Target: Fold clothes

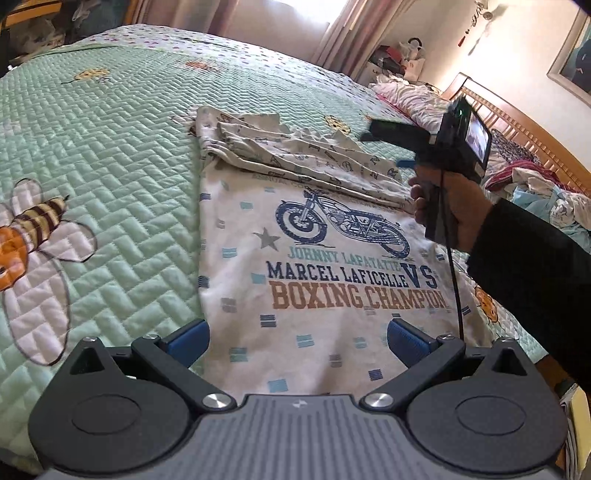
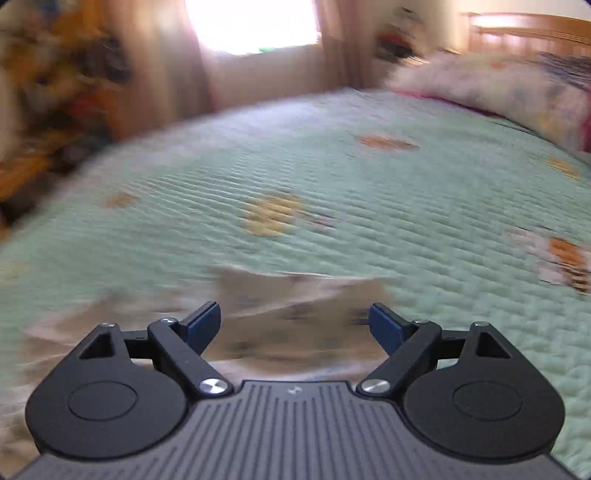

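A white T-shirt [image 1: 314, 266] with a motorcycle print and "BOXING CHAMPION" lettering lies flat on the green quilted bedspread [image 1: 110, 155], its sleeves folded across its far part. My left gripper [image 1: 297, 338] hovers over the shirt's near hem, open, blue pads wide apart and holding nothing. My right gripper [image 2: 295, 325] is open and empty too, above the shirt's blurred far edge [image 2: 295, 295]. In the left wrist view a hand in a dark sleeve holds that right gripper [image 1: 384, 146] over the shirt's right side.
A pink-and-white pillow [image 1: 417, 99] and a pile of clothes [image 1: 546, 195] lie at the wooden headboard [image 1: 517, 125] on the right. Curtains and a bright window [image 2: 255, 26] stand beyond the bed. Cluttered furniture [image 2: 48, 92] sits at far left. The right wrist view is motion-blurred.
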Available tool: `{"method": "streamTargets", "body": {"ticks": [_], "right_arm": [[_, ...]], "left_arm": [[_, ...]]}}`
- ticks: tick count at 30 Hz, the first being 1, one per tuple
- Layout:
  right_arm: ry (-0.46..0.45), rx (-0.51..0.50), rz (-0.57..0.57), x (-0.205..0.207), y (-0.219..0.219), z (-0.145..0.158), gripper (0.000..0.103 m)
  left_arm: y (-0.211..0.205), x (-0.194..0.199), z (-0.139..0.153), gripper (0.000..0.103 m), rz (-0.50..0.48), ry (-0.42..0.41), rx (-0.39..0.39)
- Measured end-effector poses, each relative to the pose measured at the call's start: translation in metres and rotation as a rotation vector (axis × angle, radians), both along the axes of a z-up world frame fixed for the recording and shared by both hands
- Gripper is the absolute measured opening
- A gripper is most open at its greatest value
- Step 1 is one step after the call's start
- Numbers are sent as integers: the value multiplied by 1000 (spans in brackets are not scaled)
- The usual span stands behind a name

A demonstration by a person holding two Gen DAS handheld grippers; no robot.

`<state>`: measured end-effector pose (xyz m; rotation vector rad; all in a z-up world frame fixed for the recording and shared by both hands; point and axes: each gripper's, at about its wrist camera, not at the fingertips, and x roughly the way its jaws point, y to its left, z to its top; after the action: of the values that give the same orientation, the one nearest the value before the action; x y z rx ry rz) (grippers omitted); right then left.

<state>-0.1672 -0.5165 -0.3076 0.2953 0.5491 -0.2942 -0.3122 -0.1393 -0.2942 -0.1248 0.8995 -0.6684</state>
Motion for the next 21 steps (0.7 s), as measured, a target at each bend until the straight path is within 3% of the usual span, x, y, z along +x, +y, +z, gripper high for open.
{"method": "streamTargets", "body": {"ticks": [4,7,10,13,15,18,21], "right_arm": [[89,-51,145,32,36,-10,89],[266,-12,123,87,23,-30,93],[177,-77,11,91,23,-9,93],[73,27,51,59,33,4,93],[66,62,158,31,52,-2,93],[178,-74,273,17,70,-22,93],[109,-24,125,-14,50,-12,93]], "left_arm": [[-9,-5,4,102,-19,-5,2],[-10,-13,5,102,-26,-6,31],[-7,-14,5,102,-17,-2,29],[-6,-8,0,102,-6,15,16],[-7,-5,-2,102,-6,23,2],[-8,-9,-3,102,-9,31,3],[-3,-18,4,102,-8,8,21]]}}
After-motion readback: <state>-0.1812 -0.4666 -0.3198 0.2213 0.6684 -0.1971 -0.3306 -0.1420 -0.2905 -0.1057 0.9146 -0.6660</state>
